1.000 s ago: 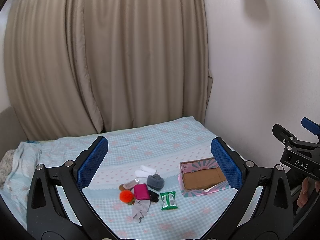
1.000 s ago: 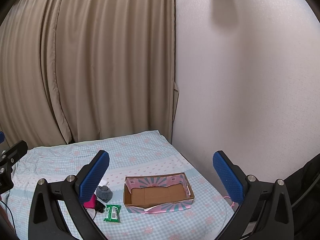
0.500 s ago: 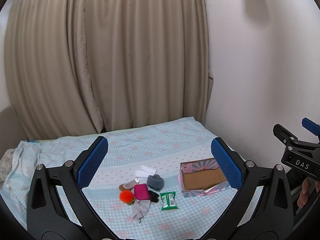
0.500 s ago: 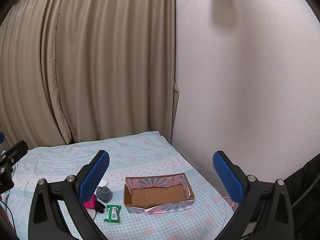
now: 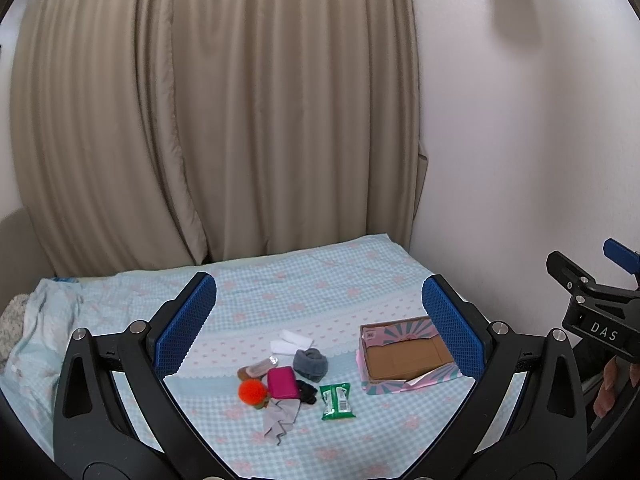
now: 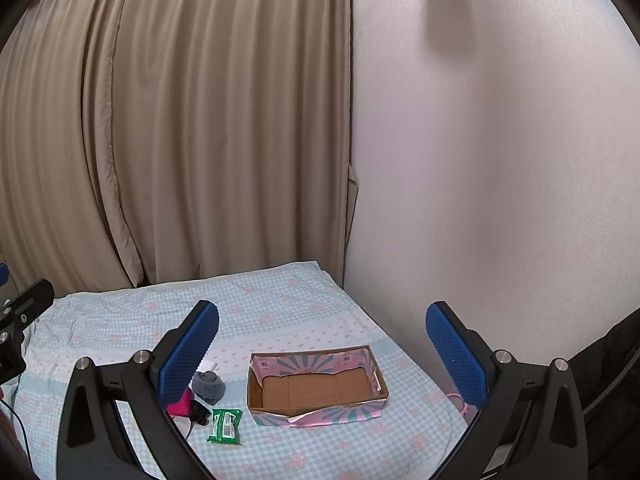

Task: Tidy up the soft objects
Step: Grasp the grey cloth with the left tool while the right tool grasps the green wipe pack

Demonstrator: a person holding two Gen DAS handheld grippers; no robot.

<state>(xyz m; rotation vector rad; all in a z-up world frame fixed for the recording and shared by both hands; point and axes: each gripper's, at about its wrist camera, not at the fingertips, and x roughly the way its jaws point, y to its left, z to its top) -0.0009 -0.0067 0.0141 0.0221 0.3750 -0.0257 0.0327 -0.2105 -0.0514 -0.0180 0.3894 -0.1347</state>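
Observation:
A heap of small soft things lies on the bed: an orange pom-pom (image 5: 252,392), a magenta pouch (image 5: 282,382), a rolled grey sock (image 5: 310,364), a black item (image 5: 307,392), a grey cloth (image 5: 280,418), white pads (image 5: 290,342) and a green packet (image 5: 337,401). An empty pink-patterned cardboard box (image 5: 404,358) sits to their right; it also shows in the right wrist view (image 6: 316,386). My left gripper (image 5: 318,330) is open and empty, high above the heap. My right gripper (image 6: 322,348) is open and empty, high above the box.
The bed has a light blue checked sheet (image 5: 304,284). Beige curtains (image 5: 208,120) hang behind it and a white wall (image 6: 500,160) stands on the right. A crumpled blanket (image 5: 12,324) lies at the left edge.

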